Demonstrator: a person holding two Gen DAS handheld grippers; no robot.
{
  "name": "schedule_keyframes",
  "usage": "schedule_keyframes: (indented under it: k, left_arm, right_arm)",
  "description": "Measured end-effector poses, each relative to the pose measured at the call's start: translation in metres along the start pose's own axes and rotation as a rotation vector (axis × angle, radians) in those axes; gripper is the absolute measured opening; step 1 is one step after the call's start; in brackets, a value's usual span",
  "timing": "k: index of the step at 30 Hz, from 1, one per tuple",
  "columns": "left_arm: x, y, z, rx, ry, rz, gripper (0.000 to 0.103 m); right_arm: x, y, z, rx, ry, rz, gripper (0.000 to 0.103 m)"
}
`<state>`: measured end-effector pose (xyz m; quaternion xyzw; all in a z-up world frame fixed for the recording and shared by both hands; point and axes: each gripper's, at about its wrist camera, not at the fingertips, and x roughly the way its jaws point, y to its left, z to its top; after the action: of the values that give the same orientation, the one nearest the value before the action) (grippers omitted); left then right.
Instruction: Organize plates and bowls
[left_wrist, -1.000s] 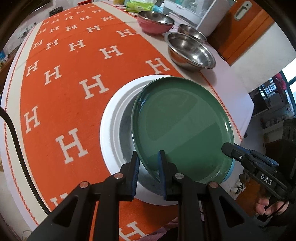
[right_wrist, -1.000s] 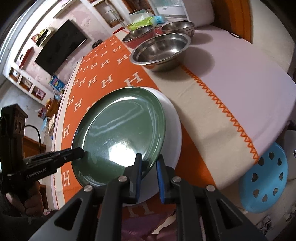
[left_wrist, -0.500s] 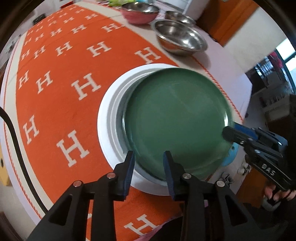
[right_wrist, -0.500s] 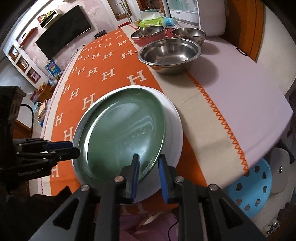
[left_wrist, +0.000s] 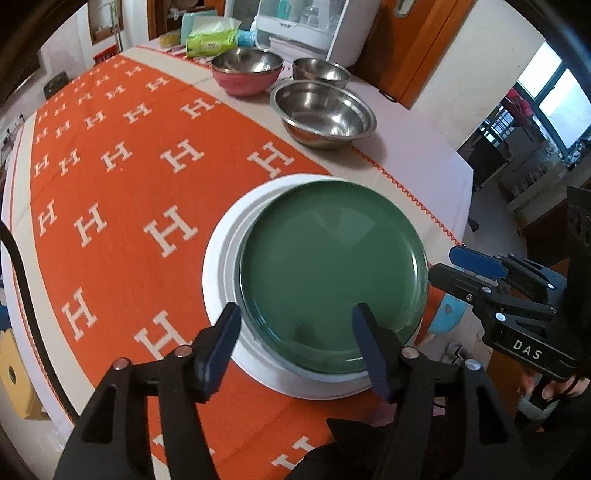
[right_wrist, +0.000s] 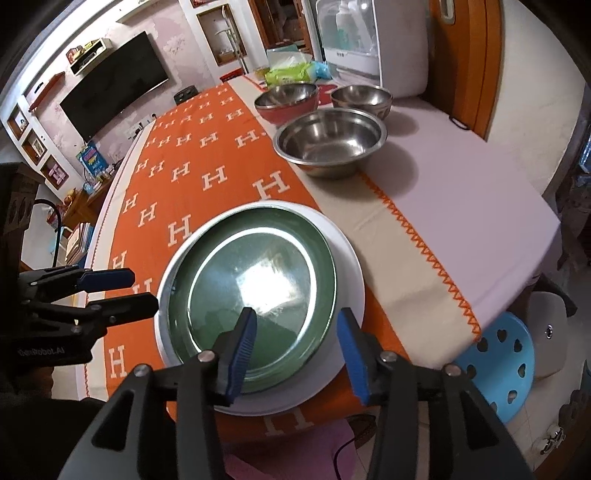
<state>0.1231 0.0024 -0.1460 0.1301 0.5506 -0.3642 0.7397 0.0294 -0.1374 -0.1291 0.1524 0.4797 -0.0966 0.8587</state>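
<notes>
A green plate (left_wrist: 332, 273) lies flat on a larger white plate (left_wrist: 218, 266) near the table's front edge; both also show in the right wrist view, the green plate (right_wrist: 255, 280) on the white plate (right_wrist: 351, 266). My left gripper (left_wrist: 295, 336) is open, its fingers above the green plate's near rim. My right gripper (right_wrist: 295, 343) is open above the plate's other side, holding nothing. A large steel bowl (left_wrist: 323, 114), a small steel bowl (left_wrist: 320, 72) and a pink-sided bowl (left_wrist: 246, 74) stand at the far end.
An orange cloth with white H letters (left_wrist: 122, 206) covers the table; pale cloth (right_wrist: 454, 192) lies at the right. Green tissue packs (left_wrist: 210, 40) and a white appliance (left_wrist: 303, 26) stand behind the bowls. A blue stool (right_wrist: 498, 365) stands below the table edge.
Both grippers let go of the green plate and opened wide. The plate went from tilted in their grip to lying flat on the white plate. Both grippers drew back and up.
</notes>
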Motion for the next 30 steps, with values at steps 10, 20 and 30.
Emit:
schedule_keyframes:
  k: [10, 20, 30]
  left_arm:
    - [-0.025, -0.023, 0.024, 0.064, -0.125, 0.081, 0.080]
    - [-0.034, -0.044, 0.059, -0.038, -0.175, 0.206, 0.080]
    - [-0.036, -0.081, 0.095, -0.125, -0.242, 0.285, 0.080]
  right_arm:
    - [-0.034, -0.001, 0.022, -0.042, -0.115, -0.040, 0.062]
    - [-0.047, -0.029, 0.063, -0.132, -0.161, 0.013, 0.069]
    - [-0.050, -0.069, 0.114, -0.250, -0.186, 0.102, 0.074]
